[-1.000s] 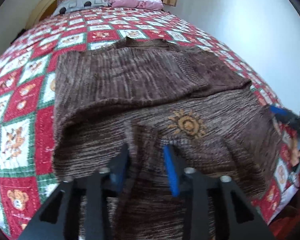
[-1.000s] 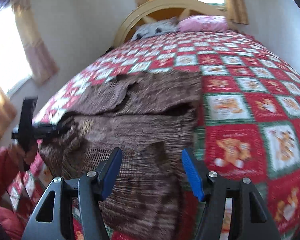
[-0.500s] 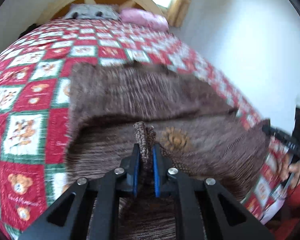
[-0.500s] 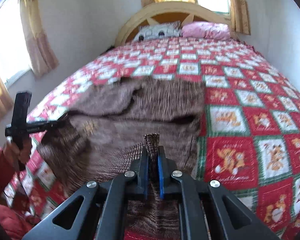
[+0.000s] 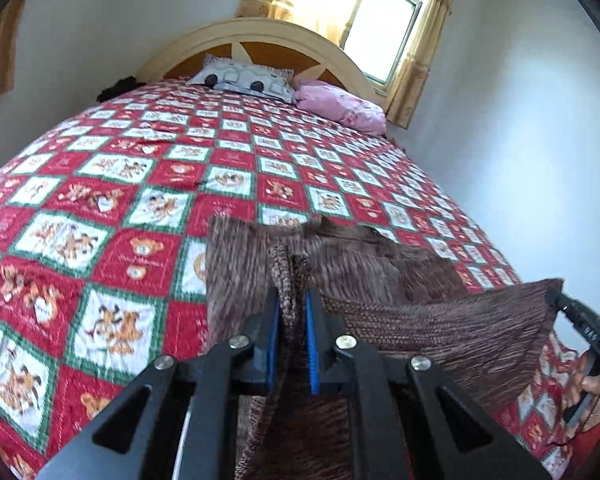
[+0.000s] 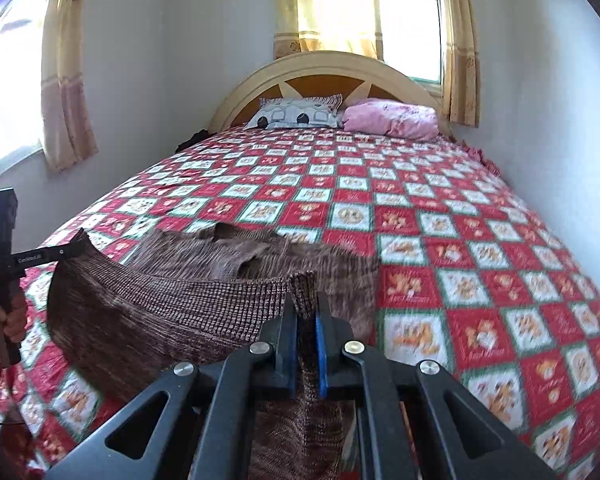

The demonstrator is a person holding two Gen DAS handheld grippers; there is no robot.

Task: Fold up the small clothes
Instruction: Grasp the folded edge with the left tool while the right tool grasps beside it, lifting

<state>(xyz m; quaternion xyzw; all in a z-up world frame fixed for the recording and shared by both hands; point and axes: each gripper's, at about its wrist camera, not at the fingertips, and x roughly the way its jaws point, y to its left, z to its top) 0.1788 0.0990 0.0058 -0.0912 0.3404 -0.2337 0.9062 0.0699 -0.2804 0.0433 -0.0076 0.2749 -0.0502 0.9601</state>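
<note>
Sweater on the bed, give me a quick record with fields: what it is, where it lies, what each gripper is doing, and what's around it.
item: brown knit sweater
surface: red and white patchwork quilt on the bed
left gripper: shut on the sweater's near edge
right gripper: shut on the sweater's near edge
sweater state: near edge lifted and stretched between both grippers, far part lying on the quilt
fold: not yet finished
background: grey pillow, pink pillow, arched headboard, curtained window
</note>
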